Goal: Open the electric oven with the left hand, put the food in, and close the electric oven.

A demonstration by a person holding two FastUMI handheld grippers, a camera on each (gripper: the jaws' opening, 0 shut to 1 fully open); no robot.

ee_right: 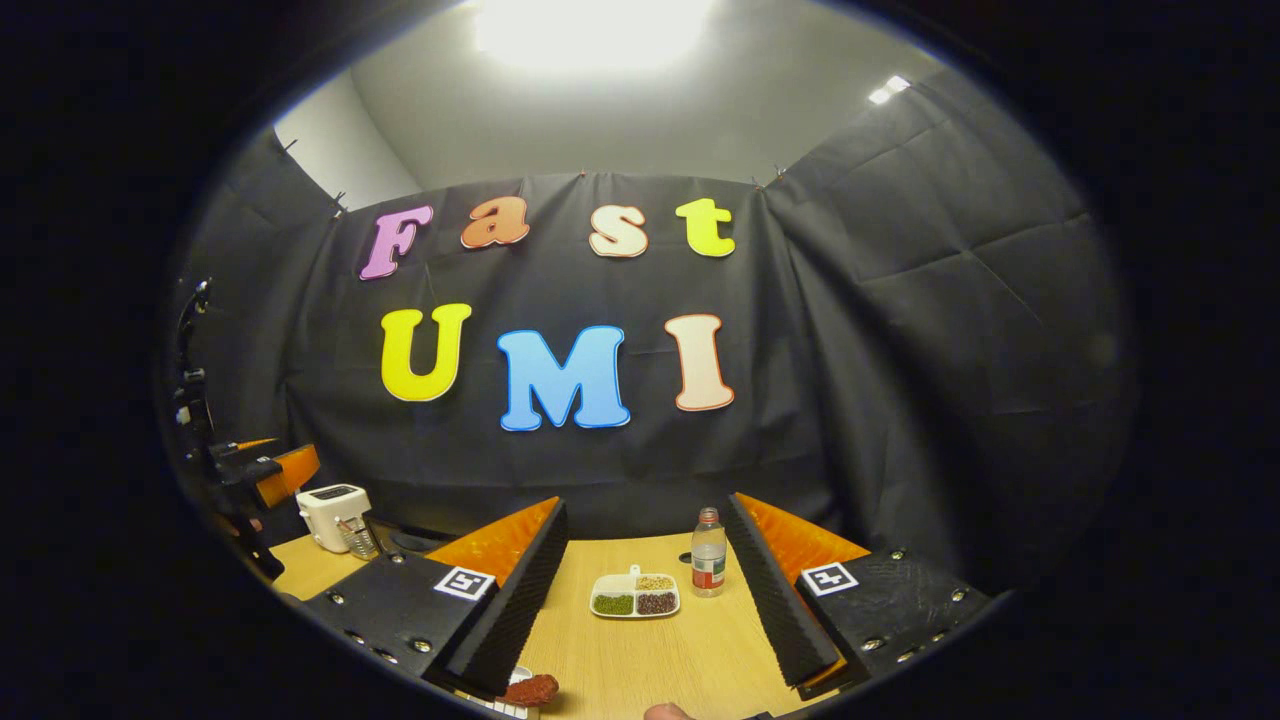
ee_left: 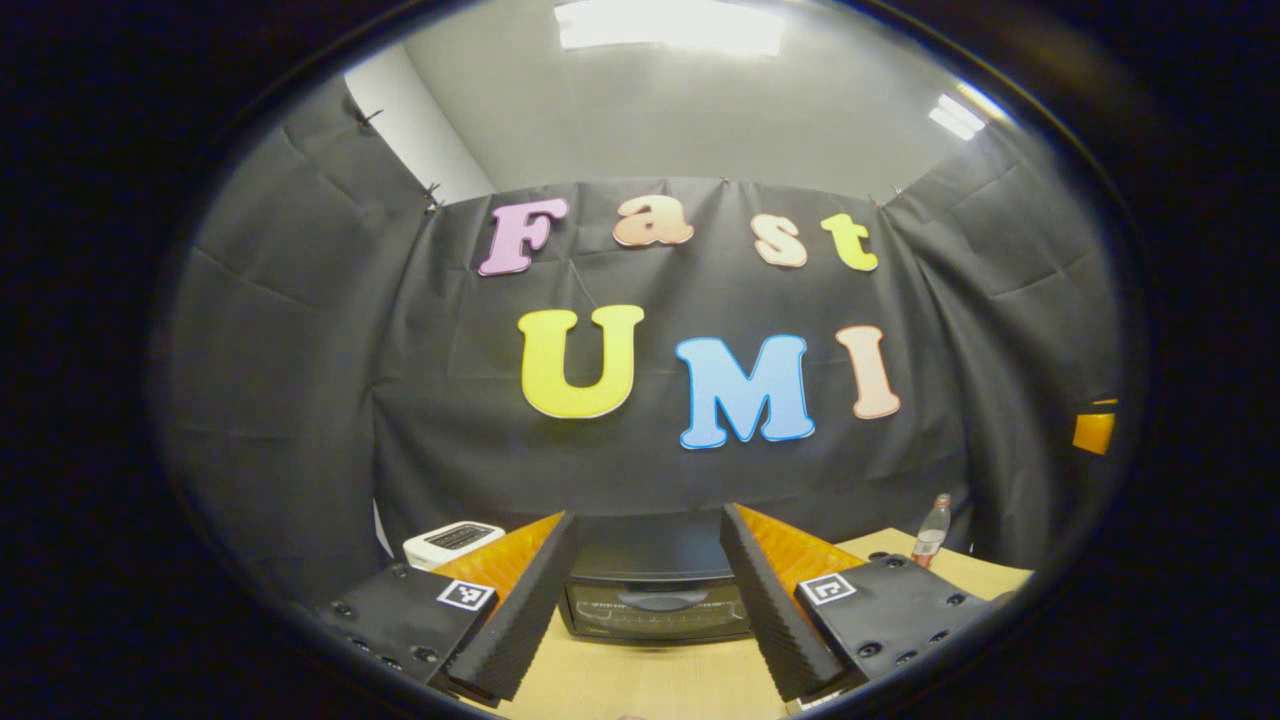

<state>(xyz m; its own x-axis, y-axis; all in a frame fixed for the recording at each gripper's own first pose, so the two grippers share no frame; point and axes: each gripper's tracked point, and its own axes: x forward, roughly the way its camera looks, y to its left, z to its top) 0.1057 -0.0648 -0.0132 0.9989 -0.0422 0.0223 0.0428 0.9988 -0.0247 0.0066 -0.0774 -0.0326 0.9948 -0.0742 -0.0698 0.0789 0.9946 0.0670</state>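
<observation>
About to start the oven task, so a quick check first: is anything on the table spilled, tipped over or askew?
Nothing stands out. The oven sits squarely with its door shut, the bottle stands upright, and the divided dish lies flat with its fillings in their compartments. The white toaster is upright too.

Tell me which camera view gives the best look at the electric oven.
The left gripper view: the electric oven sits straight ahead on the table, its closed door and handle facing the camera between the open left hand-held gripper fingers. In the right gripper view, I can't pick the oven out with confidence.
</observation>
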